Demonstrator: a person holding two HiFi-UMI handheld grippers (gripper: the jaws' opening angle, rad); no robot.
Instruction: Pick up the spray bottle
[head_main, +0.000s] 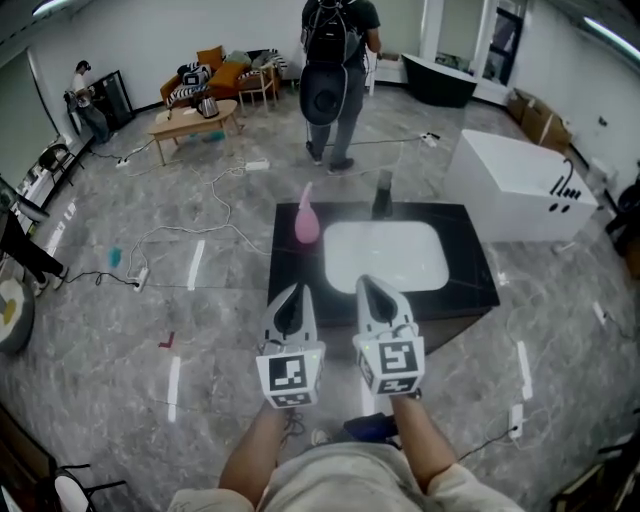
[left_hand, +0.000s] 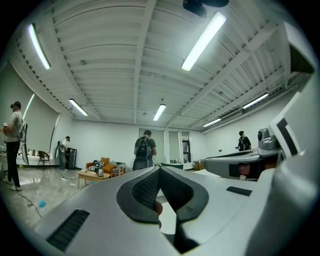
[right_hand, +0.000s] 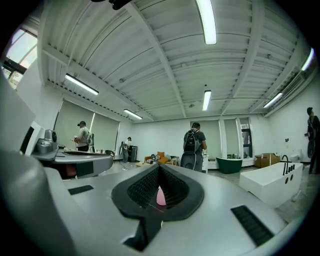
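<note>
- Spray bottle (head_main: 306, 222), pink with a thin neck, stands upright on the black counter (head_main: 290, 275). It is just left of the white basin (head_main: 385, 255) set into that counter, and nothing touches it.
- A dark faucet (head_main: 382, 195) rises at the far rim of the basin, to the right of the bottle and apart from it.
- Left gripper (head_main: 291, 300) is held level over the near edge of the counter, well short of the bottle. In its own view its jaws meet at the tips and grip nothing.
- Right gripper (head_main: 372, 290) is level just beside the left one, over the near rim of the basin. Its jaws are also closed tip to tip and empty.
- In the right gripper view the bottle (right_hand: 161, 196) shows as a small pink shape through the hollow under the closed tips. It is far ahead, not between the pads.
- Each gripper carries its square-marker cube at the rear, nearest the person's forearms.
- Beyond the counter a person with a backpack (head_main: 335, 60) stands on the grey floor, facing away.
- A white bathtub (head_main: 510, 185) sits to the right of the counter.
- A low wooden table (head_main: 195, 122) stands far left, with cables trailing across the floor near it.
</note>
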